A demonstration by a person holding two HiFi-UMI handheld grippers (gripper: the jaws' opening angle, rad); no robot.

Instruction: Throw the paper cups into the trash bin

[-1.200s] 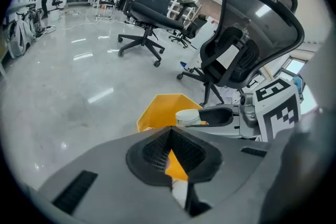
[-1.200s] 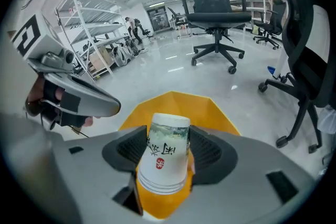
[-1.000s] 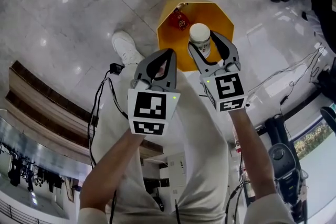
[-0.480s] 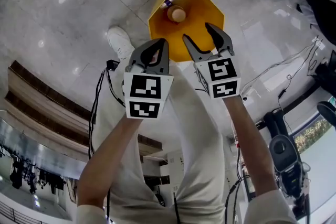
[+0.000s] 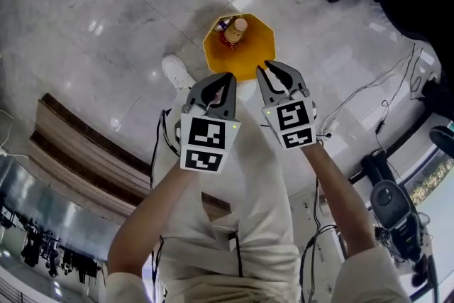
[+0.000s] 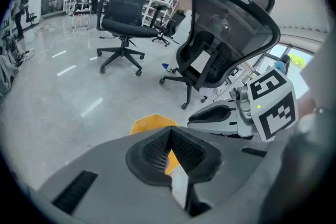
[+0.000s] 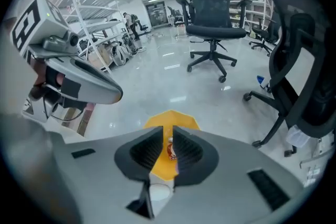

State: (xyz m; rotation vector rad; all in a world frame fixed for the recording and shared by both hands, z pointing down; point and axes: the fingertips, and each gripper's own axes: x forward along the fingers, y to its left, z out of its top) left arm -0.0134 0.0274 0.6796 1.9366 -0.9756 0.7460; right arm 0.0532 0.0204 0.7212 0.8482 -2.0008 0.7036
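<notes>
A yellow eight-sided trash bin stands on the floor ahead of the person's feet. A white paper cup lies inside it beside a red item. Both grippers hang high above the bin's near rim. My left gripper is shut, its tips touching with nothing between them. My right gripper is closing and a narrow gap stays between its pads, with nothing in it. In the right gripper view the bin and the cup show far below through that gap. In the left gripper view the bin peeks over the shut jaws.
Black office chairs stand on the glossy grey floor around the bin. Cables run across the floor at right. The person's white shoe is left of the bin. A wooden edge lies at left.
The cup left the right gripper's jaws and dropped into the bin. Both grippers rose away from the bin, which looks smaller. The right jaws opened wide, then narrowed.
</notes>
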